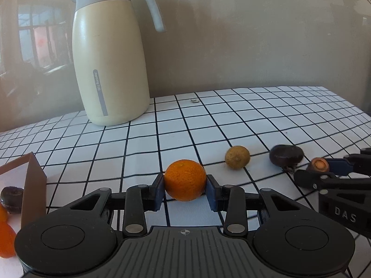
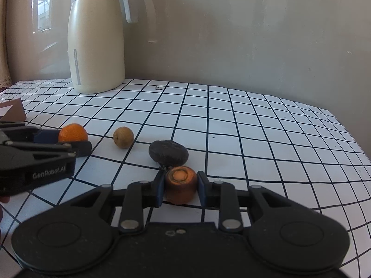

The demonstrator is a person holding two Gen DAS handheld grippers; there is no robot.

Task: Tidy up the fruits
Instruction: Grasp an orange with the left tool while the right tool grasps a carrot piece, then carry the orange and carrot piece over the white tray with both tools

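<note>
— Two grips: our left gripper (image 1: 185, 191) pinches the orange (image 1: 185, 179), our right gripper (image 2: 178, 188) the carrot stub (image 2: 180, 184), both low over the tablecloth (image 2: 231, 125).
— Round orange; we risk it rolling free toward the jug (image 1: 111, 55).

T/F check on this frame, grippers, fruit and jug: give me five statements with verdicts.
1. The left gripper is shut on the orange. True.
2. The right gripper is open over nothing. False: its pads press on a carrot piece.
3. The dark fruit lies just beyond the carrot piece. True.
4. The thermos jug lies on its side. False: it stands upright near the wall.
5. The yellow-brown fruit is inside the cardboard box. False: it lies loose on the checked tablecloth.
</note>
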